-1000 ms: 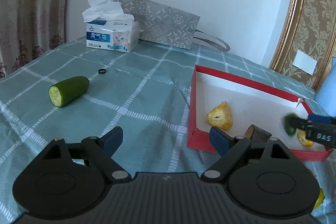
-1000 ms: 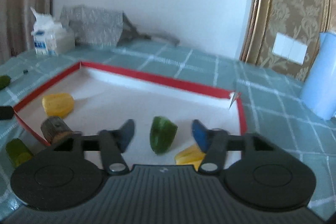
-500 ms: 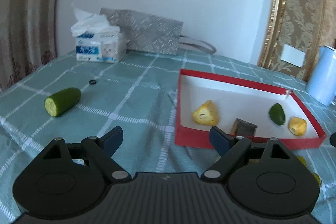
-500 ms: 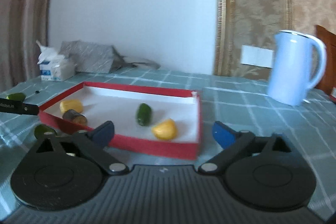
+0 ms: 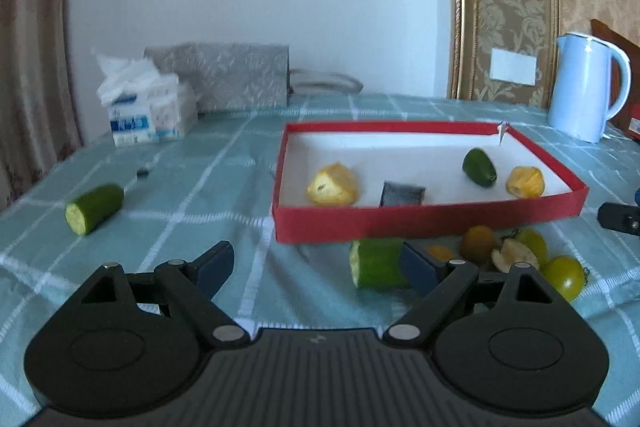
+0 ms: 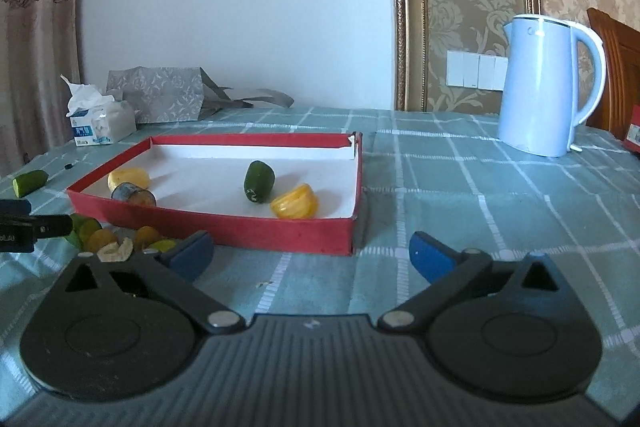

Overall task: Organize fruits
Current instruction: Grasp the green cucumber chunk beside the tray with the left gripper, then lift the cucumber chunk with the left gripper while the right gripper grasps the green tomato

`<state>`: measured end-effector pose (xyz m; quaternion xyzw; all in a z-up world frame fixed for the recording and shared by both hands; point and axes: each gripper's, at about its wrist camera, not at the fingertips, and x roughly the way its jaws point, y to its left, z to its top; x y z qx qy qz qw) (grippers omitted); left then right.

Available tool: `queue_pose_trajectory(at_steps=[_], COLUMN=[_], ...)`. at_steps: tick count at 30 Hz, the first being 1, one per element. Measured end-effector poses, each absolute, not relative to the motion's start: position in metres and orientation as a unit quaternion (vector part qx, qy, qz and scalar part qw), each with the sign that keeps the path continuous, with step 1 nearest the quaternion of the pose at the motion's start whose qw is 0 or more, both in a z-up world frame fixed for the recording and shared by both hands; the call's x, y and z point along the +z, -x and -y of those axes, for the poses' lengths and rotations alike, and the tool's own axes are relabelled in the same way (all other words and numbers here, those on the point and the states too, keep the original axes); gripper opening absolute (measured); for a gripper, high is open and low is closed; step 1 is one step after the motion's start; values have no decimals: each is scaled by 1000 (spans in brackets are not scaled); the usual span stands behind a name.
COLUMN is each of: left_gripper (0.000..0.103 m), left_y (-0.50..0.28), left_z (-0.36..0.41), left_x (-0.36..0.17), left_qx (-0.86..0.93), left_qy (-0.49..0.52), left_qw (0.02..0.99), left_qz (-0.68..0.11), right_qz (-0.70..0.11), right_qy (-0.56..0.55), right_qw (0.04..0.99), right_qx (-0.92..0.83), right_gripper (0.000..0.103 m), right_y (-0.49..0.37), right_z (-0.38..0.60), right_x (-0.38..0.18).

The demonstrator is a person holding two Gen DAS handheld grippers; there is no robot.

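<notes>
**Fruit pieces lie in and around the red box**

While both grippers hang before the red box [image 5: 424, 219], neither holds anything. The left gripper [image 5: 316, 267] has its fingers apart over bare cloth; its right finger hides part of a cucumber piece [image 5: 376, 263] lying just in front of the box's near wall. The right gripper [image 6: 312, 255] has just been opening its jaws, which stand wide apart with nothing between them.

Inside the box lie a yellow chunk [image 5: 334, 185], a dark grey piece [image 5: 402, 194], a green piece [image 5: 479, 167] and another yellow chunk [image 5: 525, 182]. Just outside the near wall sits a cluster of small yellow and green fruits [image 5: 520, 255]. Well to the left of the box lies another cucumber piece [image 5: 94, 209].

Beyond the box stand a tissue pack [image 5: 148, 111] and a grey bag [image 5: 224, 75]; a blue kettle [image 6: 548, 87] stands beyond its right corner.
</notes>
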<state>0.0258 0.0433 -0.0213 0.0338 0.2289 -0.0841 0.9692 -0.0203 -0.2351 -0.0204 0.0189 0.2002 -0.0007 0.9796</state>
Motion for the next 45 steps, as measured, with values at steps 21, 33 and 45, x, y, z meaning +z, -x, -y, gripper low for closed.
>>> queue_pose_trajectory(at_steps=[21, 33, 45], left_gripper=[87, 41, 34], left_y=[-55, -49, -47], left_z=[-32, -18, -19], left_x=[-30, -35, -31], left_qx=[-100, -142, -138], left_qy=[-25, -61, -58], left_qw=[952, 942, 948], left_qz=[-287, -297, -279], right_qz=[-239, -264, -280], right_qy=[-42, -67, -83], right_qw=[970, 962, 956], right_qx=[-11, -11, -6], right_gripper=[103, 103, 103], right_y=[9, 4, 0], right_z=[243, 250, 253], right_x=[-25, -31, -33])
